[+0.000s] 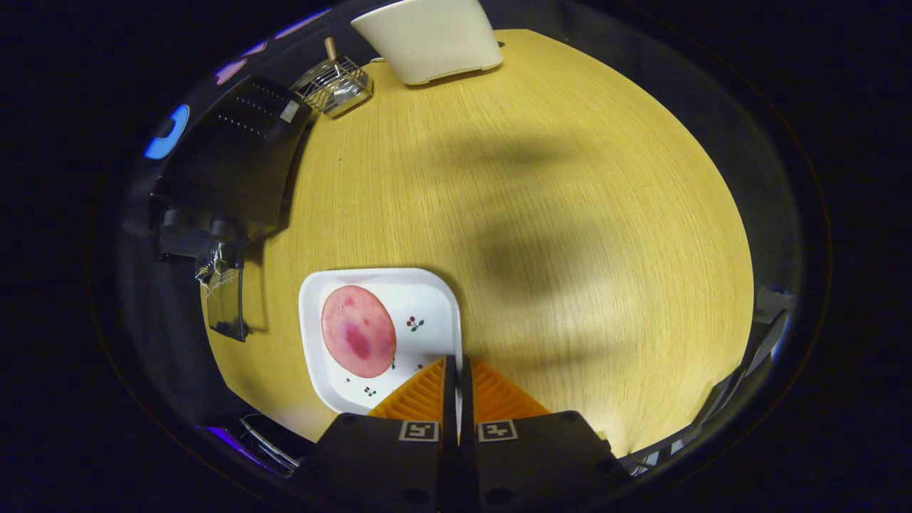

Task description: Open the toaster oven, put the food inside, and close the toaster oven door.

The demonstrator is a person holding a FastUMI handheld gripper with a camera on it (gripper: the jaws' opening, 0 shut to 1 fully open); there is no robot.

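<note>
Ham is lying flat on the square white plate with small cherry prints (434, 299): a thin round pink slice of ham (358, 340), darker at its middle, set toward the side of the plate nearest the black toaster oven (239, 157). The plate itself is sitting on the round pale wooden table (570, 214), just beside the oven's glass door (224, 303), which appears to be hanging open and down toward the plate, though the angle is making that hard to confirm.

Judging by its look, the slice is going to handle as something light, soft and floppy, likely a little slick; pinched at one edge it would probably droop or fold. A hold across the rim of the slice nearest the plate's bare part, with one finger slipping under it, seems the safer choice. Lifting the plate by its edge would be the alternative, and that plate looks stiff and breakable.

The gripper (457, 370) is hovering above the plate's near corner, looking almost straight down at the table, with its two fingers pressed together and nothing between them. They are pointing past the slice, which is lying ahead of them on the oven side.

Beyond the plate, a wire rack with a wooden handle (335, 82) and a cream plastic tray (431, 39) are resting at the table's far edge.
</note>
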